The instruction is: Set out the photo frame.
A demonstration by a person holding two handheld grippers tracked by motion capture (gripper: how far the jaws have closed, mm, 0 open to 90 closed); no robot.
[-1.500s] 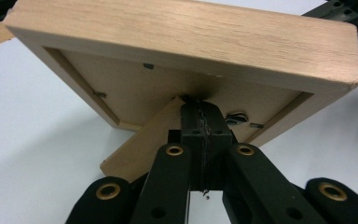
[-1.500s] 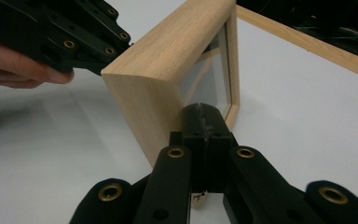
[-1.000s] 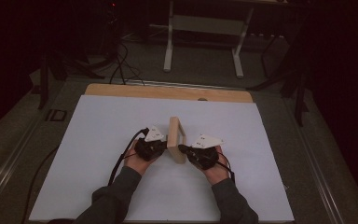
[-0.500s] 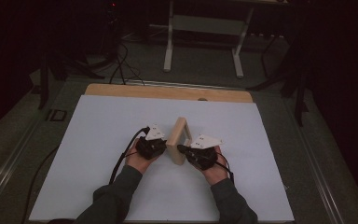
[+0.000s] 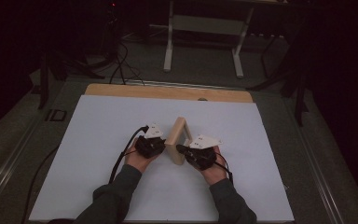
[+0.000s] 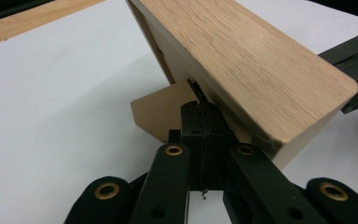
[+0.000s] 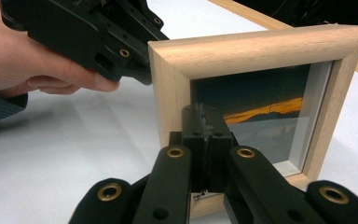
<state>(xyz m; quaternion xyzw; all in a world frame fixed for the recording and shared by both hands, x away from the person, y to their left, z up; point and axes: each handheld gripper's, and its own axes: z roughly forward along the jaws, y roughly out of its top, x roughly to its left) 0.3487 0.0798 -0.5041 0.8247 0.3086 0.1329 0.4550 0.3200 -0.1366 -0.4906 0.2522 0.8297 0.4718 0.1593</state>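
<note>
A light wooden picture frame (image 5: 177, 139) stands on edge on the white sheet, between my two grippers. In the left gripper view its plain wooden side (image 6: 242, 60) slants overhead, with a brown card stand (image 6: 161, 112) folded out behind it. My left gripper (image 5: 164, 143) is shut, its tips (image 6: 200, 105) pressed against the frame's back where the stand meets it. From the other side, my right gripper (image 5: 180, 148) is shut too, its tips (image 7: 204, 112) touching the glass over a dark picture with an orange streak (image 7: 261, 112). Nothing shows between either pair of jaws.
The white sheet (image 5: 98, 140) covers the table, with a bare wooden strip (image 5: 168, 92) along the far edge. A black cable (image 5: 120, 161) trails from the left gripper. Beyond the table are floor cables (image 5: 121, 65) and a metal stand (image 5: 203, 42).
The frame has turned or tipped between the grippers and now shows more of its broad side from above. Both hands have stayed where they were.
</note>
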